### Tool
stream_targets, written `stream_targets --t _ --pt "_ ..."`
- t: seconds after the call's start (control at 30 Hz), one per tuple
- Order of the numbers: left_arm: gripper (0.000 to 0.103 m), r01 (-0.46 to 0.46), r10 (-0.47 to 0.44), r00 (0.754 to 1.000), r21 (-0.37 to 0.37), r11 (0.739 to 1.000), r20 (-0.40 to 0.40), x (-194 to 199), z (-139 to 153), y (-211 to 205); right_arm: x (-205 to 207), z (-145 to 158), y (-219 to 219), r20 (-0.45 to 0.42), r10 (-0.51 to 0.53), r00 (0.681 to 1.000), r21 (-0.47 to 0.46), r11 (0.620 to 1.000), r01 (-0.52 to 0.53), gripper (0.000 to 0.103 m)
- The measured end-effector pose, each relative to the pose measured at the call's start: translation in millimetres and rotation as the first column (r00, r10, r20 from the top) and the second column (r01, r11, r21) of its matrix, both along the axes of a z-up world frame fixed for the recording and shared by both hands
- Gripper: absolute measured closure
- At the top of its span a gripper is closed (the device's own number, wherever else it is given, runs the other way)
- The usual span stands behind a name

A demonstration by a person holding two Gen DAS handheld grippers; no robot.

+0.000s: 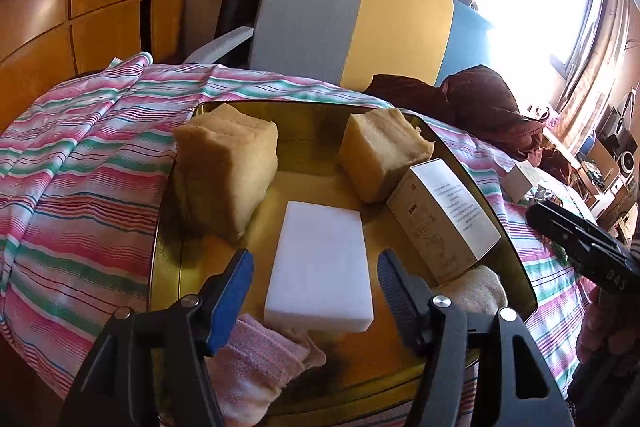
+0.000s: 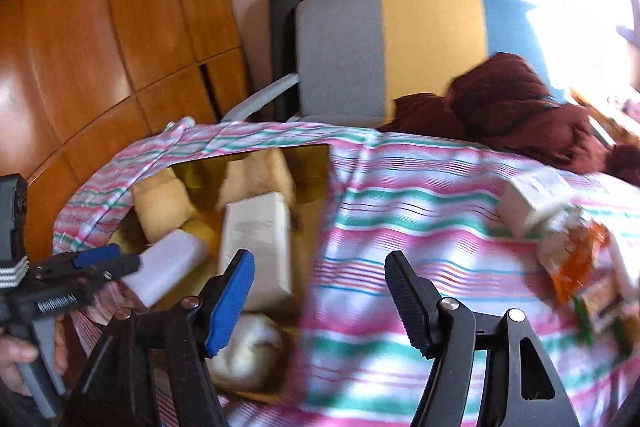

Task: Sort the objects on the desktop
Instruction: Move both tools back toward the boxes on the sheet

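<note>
We held the left claw (image 1: 316, 279) open astride a white block (image 1: 320, 267) in the gold tray (image 1: 168, 227), tan sponges at eleven (image 1: 226, 167) and one o'clock (image 1: 380, 155). Our right claw (image 2: 320, 283) gaped empty above the striped cloth (image 2: 420, 227), loose packets (image 2: 576, 259) at three o'clock.

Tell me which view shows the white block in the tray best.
The left wrist view: the white block lies sharp and whole between the open left gripper's fingers. The right wrist view shows it blurred, partly behind that gripper.
</note>
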State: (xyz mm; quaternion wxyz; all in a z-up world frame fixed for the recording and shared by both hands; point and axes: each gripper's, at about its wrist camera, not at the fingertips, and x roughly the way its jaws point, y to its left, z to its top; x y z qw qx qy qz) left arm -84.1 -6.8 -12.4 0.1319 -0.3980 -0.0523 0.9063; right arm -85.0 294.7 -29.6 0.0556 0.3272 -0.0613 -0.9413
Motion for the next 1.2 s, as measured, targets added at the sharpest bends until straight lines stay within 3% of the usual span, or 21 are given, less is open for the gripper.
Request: stream_targets --t 0.23,0.5,0.63,0.77,0.97,1.2 --pt "0.037 0.134 -0.134 0.99 0.003 0.991 -0.047 19 19 41 57 -18 88 0.011 -0.244 0.97 -0.046 0.969 0.245 0.033" --pt "0.037 0.353 -0.354 0.935 -0.033 0.935 -0.033 28 39 132 106 -38 157 0.031 -0.442 0.896 -0.057 0.894 0.444 0.031" --pt "0.037 0.461 -0.466 0.885 -0.119 0.879 -0.019 24 47 187 120 -49 179 0.033 -0.468 0.883 -0.103 0.877 0.469 0.03" --pt "0.036 0.551 -0.554 0.831 -0.206 0.808 0.048 7 51 244 123 -56 185 0.006 -0.462 0.887 -0.135 0.879 0.458 0.03" --pt "0.035 0.61 -0.622 0.777 -0.362 0.705 0.097 -24 53 319 122 -62 190 -0.038 -0.407 0.913 -0.208 0.897 0.391 0.028" --pt "0.031 0.653 -0.673 0.728 -0.431 0.623 0.13 -72 29 380 119 -77 203 0.0 -0.372 0.928 -0.324 0.878 0.352 0.027"
